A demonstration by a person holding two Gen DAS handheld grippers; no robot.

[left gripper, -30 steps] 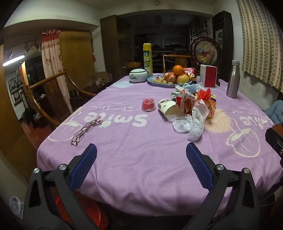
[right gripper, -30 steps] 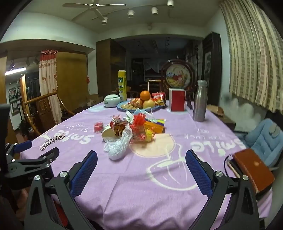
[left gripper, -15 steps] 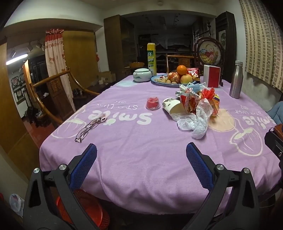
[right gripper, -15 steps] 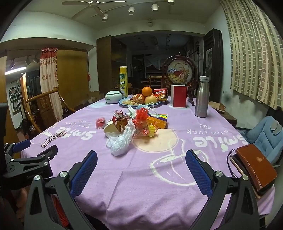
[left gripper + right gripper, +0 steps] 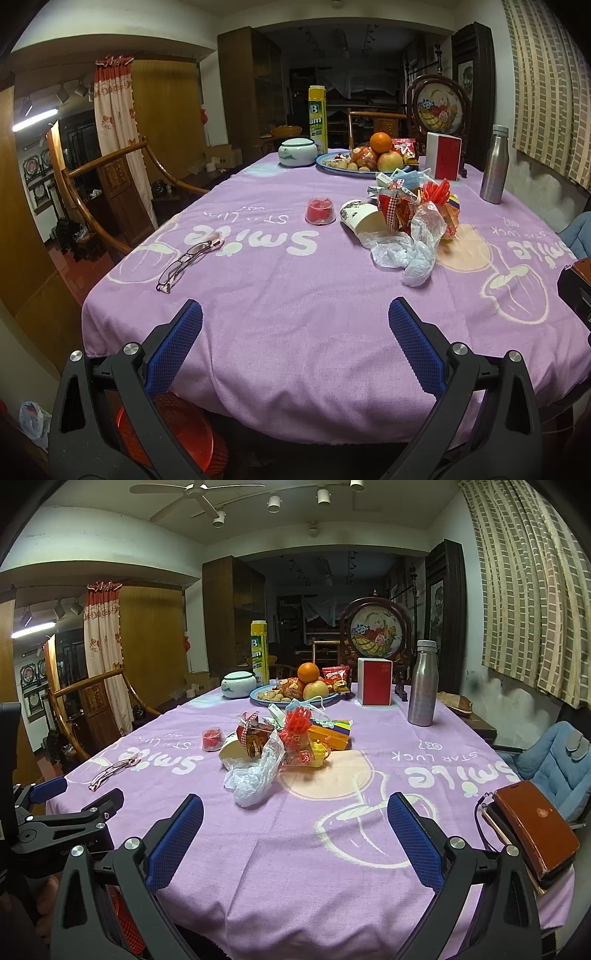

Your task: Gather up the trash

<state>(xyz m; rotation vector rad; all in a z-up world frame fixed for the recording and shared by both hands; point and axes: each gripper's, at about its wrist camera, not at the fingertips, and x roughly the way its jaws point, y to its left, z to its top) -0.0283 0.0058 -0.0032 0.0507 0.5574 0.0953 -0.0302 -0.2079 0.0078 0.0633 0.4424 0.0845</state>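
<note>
Trash pile (image 5: 410, 225) sits mid-tabletop beyond the left gripper (image 5: 295, 332), whose jaws gape wide and empty; its crumpled plastic bag (image 5: 406, 254) looks feather-light and soft, best pinched at a bunched fold. From the right gripper (image 5: 295, 827), equally wide and empty, the tipped paper cup (image 5: 232, 749) looks crushable, so take its rim gently.

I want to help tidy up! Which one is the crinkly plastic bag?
Find the purple tablecloth and the colourful trash pile in its middle. The plastic bag spills off the pile's near edge, beside a tipped paper cup. It alone is see-through, whitish and crumpled.
</note>
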